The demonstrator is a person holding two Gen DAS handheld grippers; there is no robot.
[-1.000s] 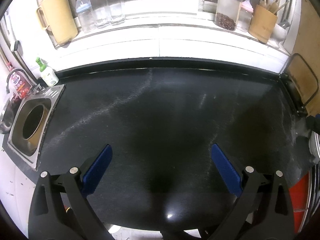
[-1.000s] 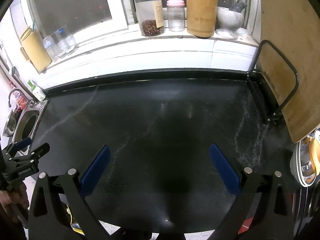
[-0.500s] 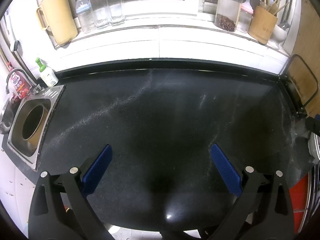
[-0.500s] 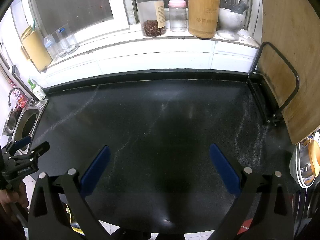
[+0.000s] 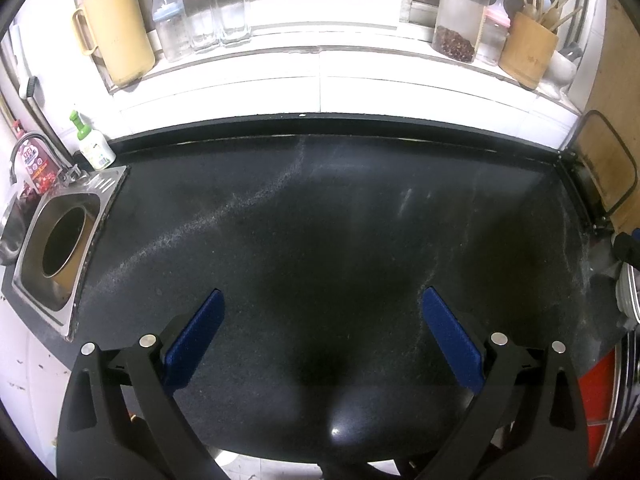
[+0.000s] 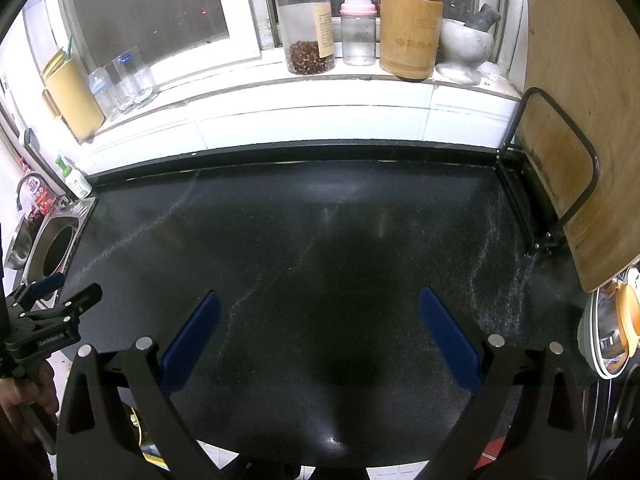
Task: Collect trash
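My left hand-held gripper [image 5: 322,320] and my right hand-held gripper [image 6: 318,320] both hang spread wide with nothing between their blue pads, low in each frame over the dark speckled surface [image 5: 340,220], on which I can make out no trash. At the far left a round bin opening [image 5: 62,246] sits in a steel frame. On the sill, the jar of reddish beans [image 6: 306,28] carries a tan label and the bamboo utensil holder [image 6: 410,36] has stamped characters, both too faint to read.
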